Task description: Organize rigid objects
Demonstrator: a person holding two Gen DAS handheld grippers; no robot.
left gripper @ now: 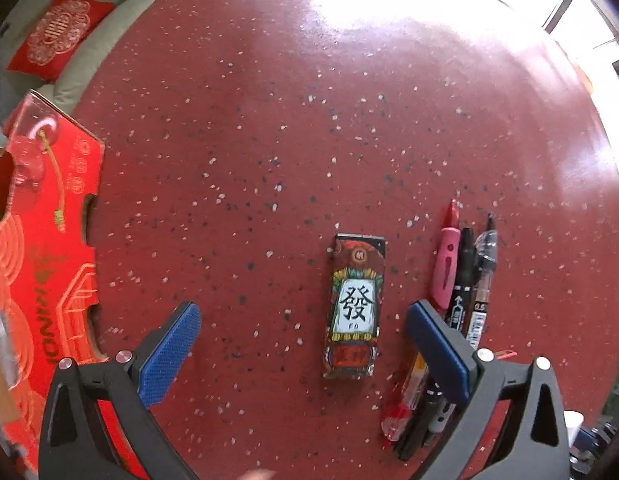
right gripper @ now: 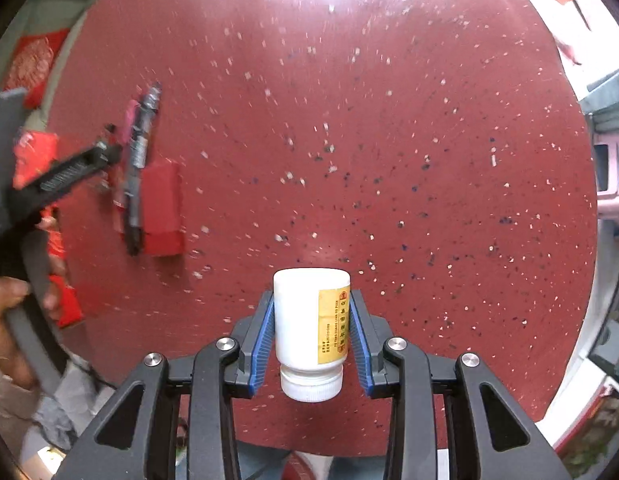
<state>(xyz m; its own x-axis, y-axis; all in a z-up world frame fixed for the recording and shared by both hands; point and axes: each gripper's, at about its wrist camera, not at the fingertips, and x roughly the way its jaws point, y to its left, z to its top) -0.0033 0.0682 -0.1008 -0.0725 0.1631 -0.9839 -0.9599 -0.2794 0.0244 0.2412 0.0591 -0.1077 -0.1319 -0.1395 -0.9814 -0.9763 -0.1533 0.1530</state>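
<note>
Right gripper (right gripper: 312,332) clamped on white bottle (right gripper: 309,328); left gripper (left gripper: 303,330) spread wide, holding nothing.
Bottle sat lower centre of right wrist view, cap toward camera. In left wrist view, mahjong-print box (left gripper: 355,306) lay on red table (left gripper: 269,120) between the pads, untouched; pens (left gripper: 457,280) just right.

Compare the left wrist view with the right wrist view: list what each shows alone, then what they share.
Left wrist only: the open left gripper above a decorated small box, beside a large red gift box.
Right wrist only: the right gripper shut on a white bottle, held cap toward the camera.
Both: the red speckled table and the row of pens.
</note>
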